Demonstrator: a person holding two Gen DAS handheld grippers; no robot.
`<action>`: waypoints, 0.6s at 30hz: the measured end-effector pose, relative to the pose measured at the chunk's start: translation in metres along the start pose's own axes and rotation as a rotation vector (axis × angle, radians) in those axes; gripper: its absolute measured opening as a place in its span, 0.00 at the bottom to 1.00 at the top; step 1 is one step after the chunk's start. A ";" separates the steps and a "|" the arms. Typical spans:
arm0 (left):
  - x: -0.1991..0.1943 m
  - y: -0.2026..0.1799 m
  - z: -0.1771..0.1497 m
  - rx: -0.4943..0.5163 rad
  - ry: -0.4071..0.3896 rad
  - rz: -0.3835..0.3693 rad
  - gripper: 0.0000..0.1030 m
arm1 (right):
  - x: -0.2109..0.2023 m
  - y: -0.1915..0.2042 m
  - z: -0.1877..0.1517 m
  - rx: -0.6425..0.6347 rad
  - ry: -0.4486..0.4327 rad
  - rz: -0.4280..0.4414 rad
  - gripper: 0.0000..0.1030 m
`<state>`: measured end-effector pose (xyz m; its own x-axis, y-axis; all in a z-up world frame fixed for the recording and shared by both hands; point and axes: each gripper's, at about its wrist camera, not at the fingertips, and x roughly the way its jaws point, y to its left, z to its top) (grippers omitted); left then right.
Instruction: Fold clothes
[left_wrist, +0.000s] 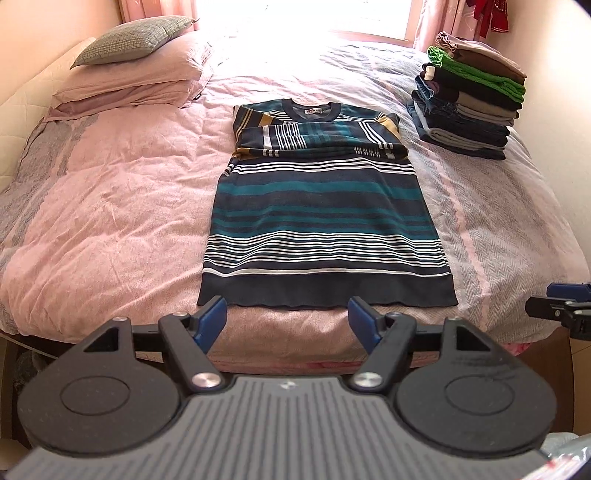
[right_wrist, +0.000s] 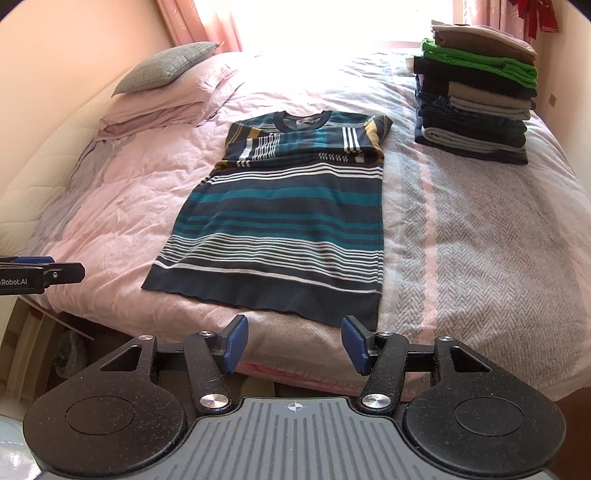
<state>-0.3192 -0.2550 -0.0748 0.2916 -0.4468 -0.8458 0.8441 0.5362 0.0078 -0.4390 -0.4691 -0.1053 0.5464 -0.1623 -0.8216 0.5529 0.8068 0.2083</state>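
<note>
1. Sweater (left_wrist: 327, 214) lies flat mid-bed (left_wrist: 110, 206), sleeves folded across the chest; hem nearest.
2. Left gripper (left_wrist: 288, 321) and right gripper (right_wrist: 293, 343) hang apart, empty (short of the hem).
3. Left: fold the body, join the stack (left_wrist: 472, 103).

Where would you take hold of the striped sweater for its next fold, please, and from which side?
Probably at the dark hem band, one corner per gripper: left gripper at the left corner, right gripper at the right. The striped sweater lies flat on the bed, sleeves already folded across the chest, hem nearest the open grippers. Come from the near edge, low, pinching the hem to lift it toward the collar.
</note>
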 end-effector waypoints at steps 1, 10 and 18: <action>0.000 0.000 0.000 -0.001 0.001 0.002 0.67 | 0.001 0.001 0.000 -0.001 0.000 0.002 0.52; 0.012 0.019 -0.007 -0.033 0.005 0.010 0.69 | 0.016 -0.009 -0.001 0.027 -0.003 0.016 0.52; 0.073 0.093 -0.010 -0.141 0.023 -0.004 0.69 | 0.061 -0.058 0.003 0.132 -0.008 0.007 0.52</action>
<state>-0.2241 -0.2302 -0.1410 0.2770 -0.4331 -0.8577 0.7732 0.6304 -0.0687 -0.4359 -0.5279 -0.1659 0.5553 -0.1623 -0.8156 0.6266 0.7265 0.2821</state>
